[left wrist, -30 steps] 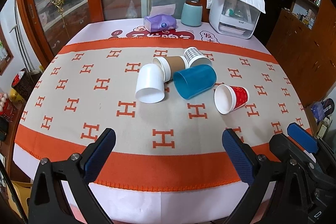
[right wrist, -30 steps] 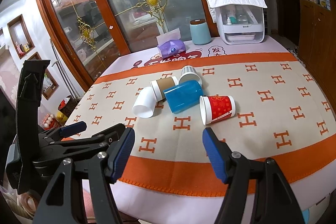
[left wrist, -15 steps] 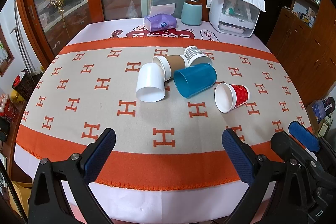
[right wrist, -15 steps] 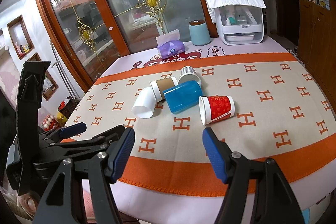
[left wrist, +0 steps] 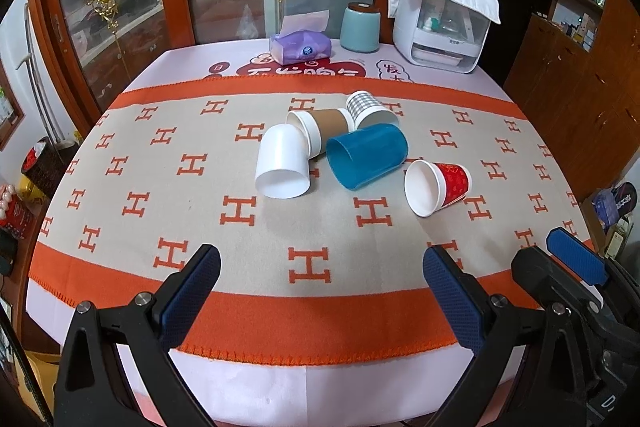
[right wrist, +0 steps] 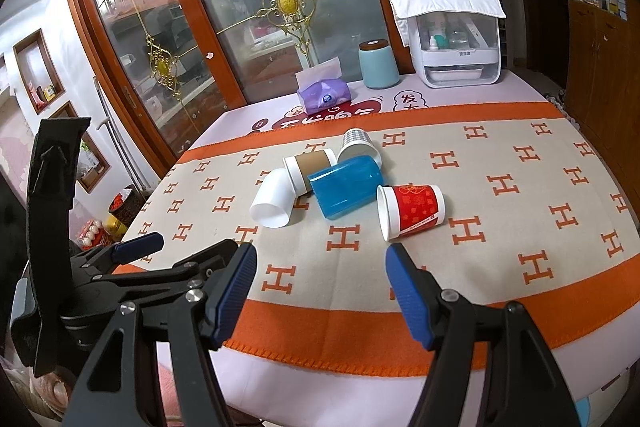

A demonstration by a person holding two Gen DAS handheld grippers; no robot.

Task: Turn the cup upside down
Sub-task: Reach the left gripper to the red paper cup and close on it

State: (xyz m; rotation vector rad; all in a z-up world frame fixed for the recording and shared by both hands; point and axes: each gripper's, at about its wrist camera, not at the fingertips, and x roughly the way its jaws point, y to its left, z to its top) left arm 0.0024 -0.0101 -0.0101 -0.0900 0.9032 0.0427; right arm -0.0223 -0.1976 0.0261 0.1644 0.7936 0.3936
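Note:
Several cups lie on their sides in a cluster mid-table: a white cup (left wrist: 283, 165), a brown-sleeved cup (left wrist: 320, 127), a checked cup (left wrist: 370, 109), a blue cup (left wrist: 366, 155) and a red cup (left wrist: 438, 187). They also show in the right wrist view: white (right wrist: 272, 198), brown-sleeved (right wrist: 310, 167), checked (right wrist: 357, 145), blue (right wrist: 346, 185), red (right wrist: 412, 211). My left gripper (left wrist: 320, 267) is open and empty near the front edge. My right gripper (right wrist: 320, 267) is open and empty, just short of the red cup.
An orange and beige cloth (left wrist: 200, 211) covers the table. At the back stand a purple tissue pack (left wrist: 300, 47), a teal jar (left wrist: 360, 29) and a white appliance (left wrist: 440, 27). Glass doors stand behind. My left gripper's body (right wrist: 120, 267) shows left of the right one.
Both grippers have crept slightly forward toward the cups. The cups have not moved and both grippers stay open.

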